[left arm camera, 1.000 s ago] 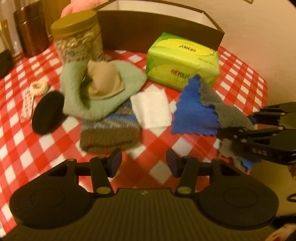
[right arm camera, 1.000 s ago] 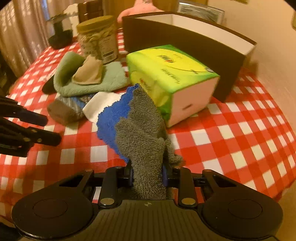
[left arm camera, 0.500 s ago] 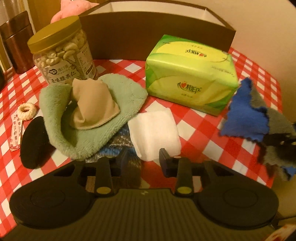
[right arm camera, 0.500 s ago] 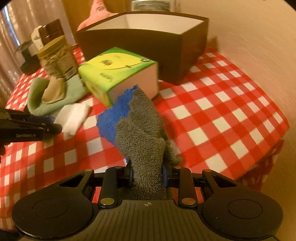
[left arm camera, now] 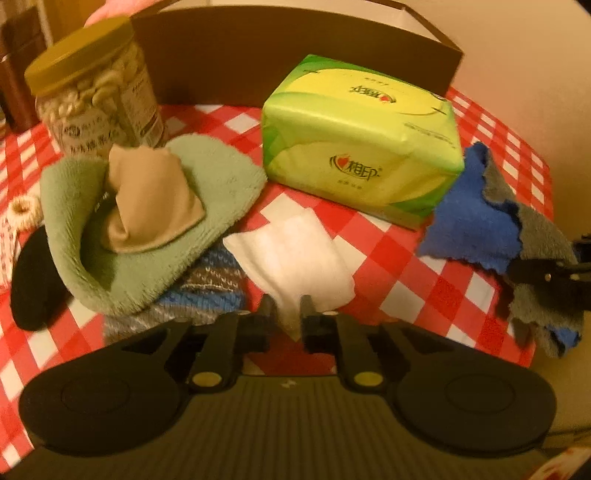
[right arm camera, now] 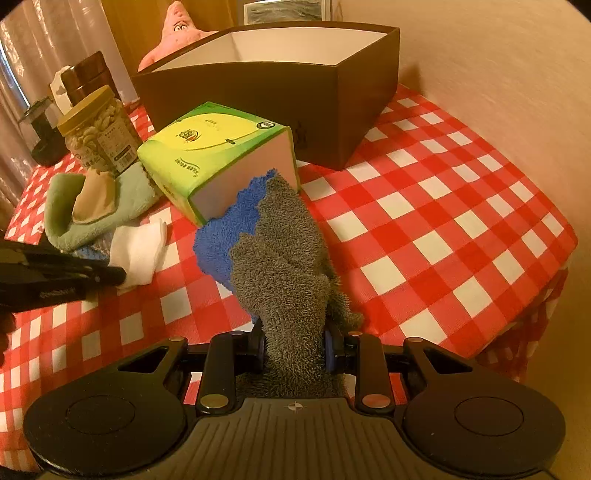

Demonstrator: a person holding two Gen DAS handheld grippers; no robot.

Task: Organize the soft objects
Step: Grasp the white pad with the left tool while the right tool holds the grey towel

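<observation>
My left gripper (left arm camera: 288, 314) is shut on the near corner of a white folded cloth (left arm camera: 295, 254) lying on the checked tablecloth; it also shows in the right wrist view (right arm camera: 138, 247). My right gripper (right arm camera: 293, 347) is shut on a grey and blue fuzzy cloth (right arm camera: 280, 258), held just above the table beside a green tissue pack (right arm camera: 218, 155). A green fuzzy sock (left arm camera: 155, 229) with a tan cloth (left arm camera: 147, 199) on it lies over a striped knit piece (left arm camera: 207, 291). An open brown box (right arm camera: 280, 85) stands behind.
A jar of nuts (left arm camera: 96, 92) stands at the back left. A black pad (left arm camera: 33, 280) and a cream hair tie (left arm camera: 24, 212) lie at the left. A pink plush star (right arm camera: 175, 33) sits behind the box. The table's edge (right arm camera: 535, 280) drops off on the right.
My left gripper moved forward to the white cloth and shut on its corner. My right gripper carried the grey and blue cloth up and back, swinging toward the box.
</observation>
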